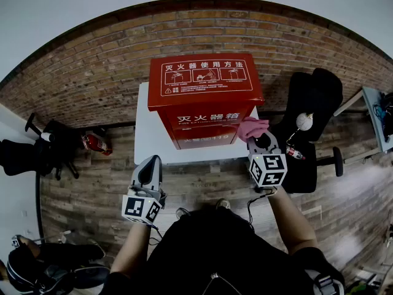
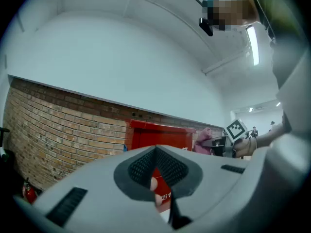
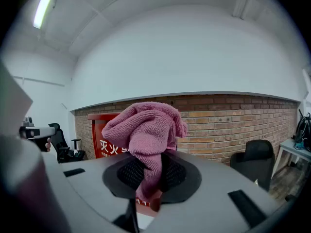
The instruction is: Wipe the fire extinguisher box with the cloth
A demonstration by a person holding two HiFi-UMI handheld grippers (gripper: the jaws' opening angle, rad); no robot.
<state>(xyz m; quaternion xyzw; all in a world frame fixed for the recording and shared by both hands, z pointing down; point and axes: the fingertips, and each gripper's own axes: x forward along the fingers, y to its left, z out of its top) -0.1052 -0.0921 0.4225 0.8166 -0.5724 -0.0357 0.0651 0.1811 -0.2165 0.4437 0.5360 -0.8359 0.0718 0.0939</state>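
A red fire extinguisher box point(image 1: 204, 98) with white print stands on a white table point(image 1: 150, 141) against the brick wall. My right gripper point(image 1: 260, 141) is shut on a pink cloth point(image 1: 252, 128), which bunches beside the box's right front corner. In the right gripper view the cloth point(image 3: 146, 132) rises from between the jaws, with the box point(image 3: 104, 140) behind it to the left. My left gripper point(image 1: 149, 166) hangs shut and empty in front of the table, short of the box point(image 2: 160, 137).
A small red extinguisher point(image 1: 95, 143) lies on the wood floor at the left, near a black chair base point(image 1: 43, 146). A black office chair point(image 1: 313, 112) stands right of the table, and a light desk point(image 1: 374, 115) sits at the far right.
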